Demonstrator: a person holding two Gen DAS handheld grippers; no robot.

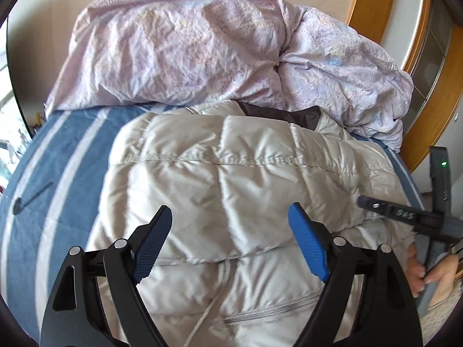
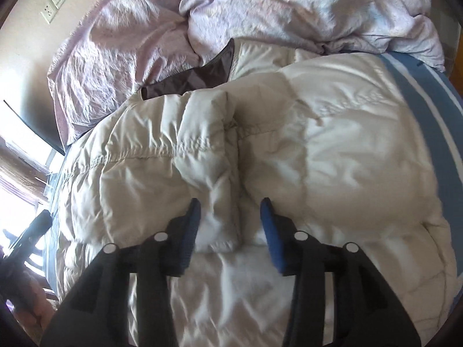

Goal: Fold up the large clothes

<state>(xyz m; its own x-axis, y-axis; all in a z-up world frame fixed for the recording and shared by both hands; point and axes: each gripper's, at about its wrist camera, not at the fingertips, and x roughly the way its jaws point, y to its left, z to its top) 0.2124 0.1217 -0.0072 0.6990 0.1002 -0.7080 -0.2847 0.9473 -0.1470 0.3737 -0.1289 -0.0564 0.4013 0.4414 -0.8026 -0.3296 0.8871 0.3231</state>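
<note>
Two tools: both show, each seen from its own wrist camera, over one bed.
Jacket: a pale cream, quilted, puffy down jacket (image 1: 231, 179) lies spread across the middle of the bed, its stitched seams running sideways in the left wrist view.
Jacket lining: a dark brown inner lining (image 1: 286, 114) shows at the far edge of the jacket, next to the crumpled bedding.
Jacket sleeve: a folded-over padded sleeve (image 2: 208, 173) lies on top of the jacket body in the right wrist view, its cuff end near the camera.
Left tool: the left tool (image 1: 230, 245), black with blue ribbed pads, has its fingers wide apart above the jacket and nothing between them.
Right tool: the right tool (image 2: 230, 231), also black with blue pads, has its fingers apart, one on each side of the sleeve cuff; I cannot tell whether the pads touch the cloth.
Right tool from the side: its black body enters at the right edge of the left wrist view, with a bare hand (image 1: 434, 271) gripping the handle.
Bed sheet: a blue bed sheet with white stripes (image 1: 58, 173) covers the bed under the jacket.
Duvet: a crumpled pale lilac duvet (image 1: 202, 46) is heaped at the far end of the bed, touching the jacket's far edge.
Wall: a white wall socket plate (image 2: 56, 1) sits on the beige wall beyond the duvet.
</note>
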